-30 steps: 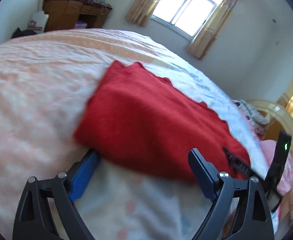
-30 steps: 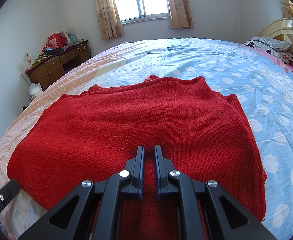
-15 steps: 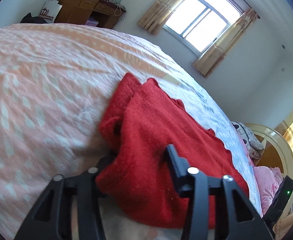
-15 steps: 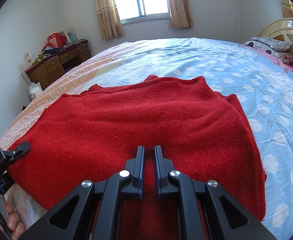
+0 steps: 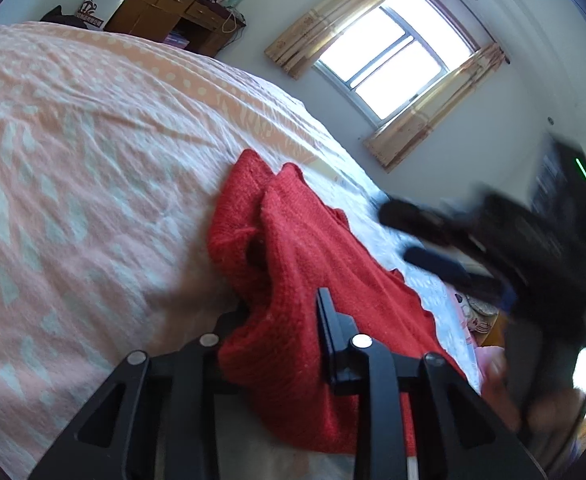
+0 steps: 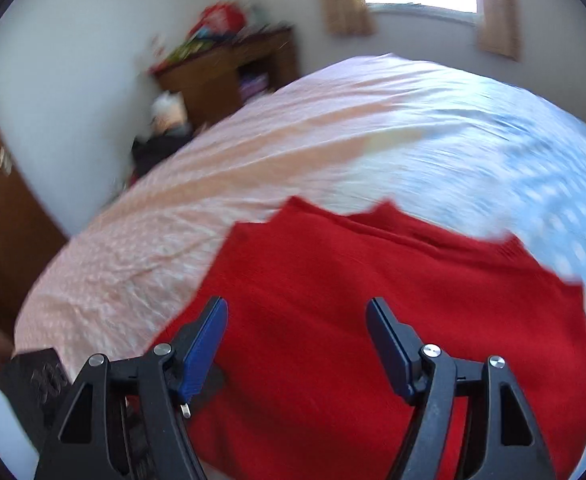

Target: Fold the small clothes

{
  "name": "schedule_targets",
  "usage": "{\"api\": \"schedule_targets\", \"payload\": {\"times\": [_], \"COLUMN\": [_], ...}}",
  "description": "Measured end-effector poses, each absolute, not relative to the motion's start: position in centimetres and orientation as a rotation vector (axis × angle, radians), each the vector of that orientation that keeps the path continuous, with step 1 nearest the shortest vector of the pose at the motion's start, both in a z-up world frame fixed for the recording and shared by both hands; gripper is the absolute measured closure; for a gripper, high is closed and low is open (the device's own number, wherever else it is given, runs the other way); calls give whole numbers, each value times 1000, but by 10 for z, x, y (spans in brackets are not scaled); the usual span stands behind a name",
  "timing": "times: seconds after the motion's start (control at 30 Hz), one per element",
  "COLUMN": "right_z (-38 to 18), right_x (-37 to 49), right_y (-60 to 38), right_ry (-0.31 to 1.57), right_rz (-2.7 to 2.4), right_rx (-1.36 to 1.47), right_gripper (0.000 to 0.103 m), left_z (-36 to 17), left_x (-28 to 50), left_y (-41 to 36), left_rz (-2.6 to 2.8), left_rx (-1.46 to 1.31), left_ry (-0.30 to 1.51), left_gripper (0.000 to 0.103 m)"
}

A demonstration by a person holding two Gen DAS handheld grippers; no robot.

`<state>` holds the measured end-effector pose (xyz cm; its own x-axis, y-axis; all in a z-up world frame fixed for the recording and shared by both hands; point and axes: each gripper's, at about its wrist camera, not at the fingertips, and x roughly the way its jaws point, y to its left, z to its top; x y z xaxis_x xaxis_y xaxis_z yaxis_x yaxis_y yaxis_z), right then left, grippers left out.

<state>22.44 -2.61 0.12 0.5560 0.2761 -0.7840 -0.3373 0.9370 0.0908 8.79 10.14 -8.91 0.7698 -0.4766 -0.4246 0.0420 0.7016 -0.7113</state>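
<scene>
My left claw (image 5: 283, 320) is pinching the near edge of the red sweater (image 5: 317, 264), which lies on the bed (image 5: 73, 184) and fills the lower middle of the left wrist view; a thick bunch of knit is squeezed between the two fingers and bulges up over them. Its jaws have just been closing, and a second ago they stood wide with that edge only lying between them, so the grip is new. I judge I took the edge there so that I can lift this side and carry it across the body of the garment for the next fold. The sweater's far corner, at the centre of that view, has already puckered and rucked up where it was flat before. My right claw (image 6: 297, 344) is spread, with nothing between its blue pads (image 6: 207, 344); it hovers over the sweater in the lower half of the right wrist view. Its jaws have just been opening: half a second ago they were pressed together low over the middle of the knit, and now the view has swung toward the dresser (image 6: 229, 68) in the upper left and blurred. In the left wrist view that claw shows as a dark smear at the right edge.
</scene>
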Motion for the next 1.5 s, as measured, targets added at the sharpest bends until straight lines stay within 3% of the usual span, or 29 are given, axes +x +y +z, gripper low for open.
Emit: {"api": "schedule_targets", "payload": {"times": [0.3, 0.43, 0.57, 0.6, 0.67, 0.77, 0.83, 1.1, 1.3, 1.5], "right_z": [-55, -69, -68, -66, -62, -53, -49, -30, -12, 2], "right_x": [279, 272, 271, 270, 270, 272, 275, 257, 249, 239], "right_y": [60, 93, 86, 81, 74, 47, 25, -40, -95, -164], "right_ry": [1147, 1112, 1104, 1096, 1094, 1116, 1126, 1039, 967, 916], "right_rz": [518, 485, 501, 496, 480, 485, 494, 510, 494, 434], "right_rx": [-246, -506, -467, -467, -451, -293, -125, 265, 361, 412], "right_gripper": [31, 24, 25, 32, 56, 81, 86, 88, 88, 89], "left_z": [-92, -93, -92, -92, -91, -91, -89, -63, -21, 6], "left_x": [80, 76, 73, 74, 74, 77, 78, 74, 64, 59], "left_y": [109, 111, 113, 112, 112, 108, 105, 84, 30, -18], "left_rz": [-344, -348, -349, -347, -344, -339, -327, -289, -318, -433], "left_rx": [-793, -796, -797, -795, -792, -782, -765, -593, -236, -108], "left_ry": [608, 601, 601, 603, 604, 611, 624, 645, 579, 548], "left_gripper": [72, 72, 72, 72, 72, 72, 74, 78, 80, 83]}}
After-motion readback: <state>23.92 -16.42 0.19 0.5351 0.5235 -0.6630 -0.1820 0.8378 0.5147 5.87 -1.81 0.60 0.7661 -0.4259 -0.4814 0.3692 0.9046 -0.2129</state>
